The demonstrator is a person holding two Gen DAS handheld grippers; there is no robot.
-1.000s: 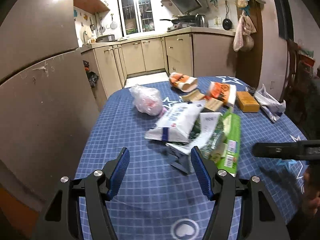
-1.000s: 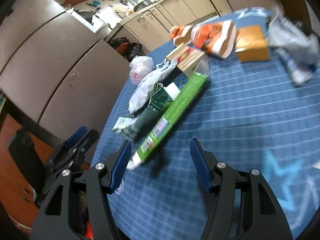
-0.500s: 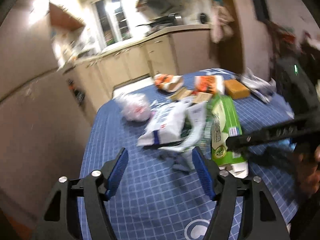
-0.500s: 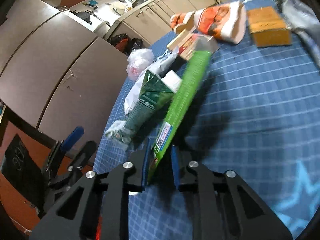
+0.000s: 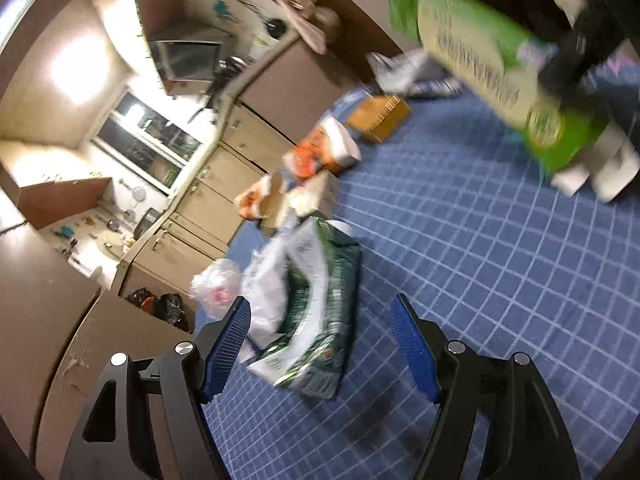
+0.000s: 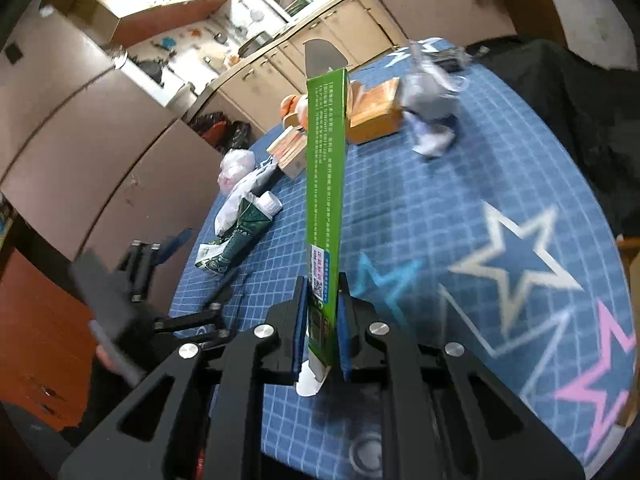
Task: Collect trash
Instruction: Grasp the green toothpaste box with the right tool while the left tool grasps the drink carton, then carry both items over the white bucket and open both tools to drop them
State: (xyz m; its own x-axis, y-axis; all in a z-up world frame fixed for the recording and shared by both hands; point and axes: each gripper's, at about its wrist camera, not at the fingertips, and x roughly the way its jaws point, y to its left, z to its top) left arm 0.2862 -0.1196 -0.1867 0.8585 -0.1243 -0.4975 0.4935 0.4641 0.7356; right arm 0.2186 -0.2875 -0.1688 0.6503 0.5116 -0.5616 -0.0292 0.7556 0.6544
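Note:
My right gripper (image 6: 322, 316) is shut on a long green box (image 6: 326, 184) and holds it lifted above the blue checked tablecloth (image 6: 460, 208). The same green box (image 5: 492, 68) shows blurred at the upper right of the left wrist view. My left gripper (image 5: 320, 340) is open and empty, with a dark green and white carton (image 5: 320, 300) lying between its fingers on the cloth. That carton (image 6: 236, 240) also shows in the right wrist view, with the left gripper (image 6: 160, 252) beside it.
Further trash lies on the table: a white plastic bag (image 5: 216, 288), a white wrapper (image 5: 268, 280), orange packets (image 5: 320, 152), small cardboard boxes (image 5: 304, 200), a yellow-brown box (image 5: 380, 116) and crumpled grey foil (image 6: 432, 92). A brown fridge (image 6: 80, 128) stands left of the table.
My right gripper has lifted the green box off the table and turned it on edge. My left gripper has tilted and moved up to the green and white carton.

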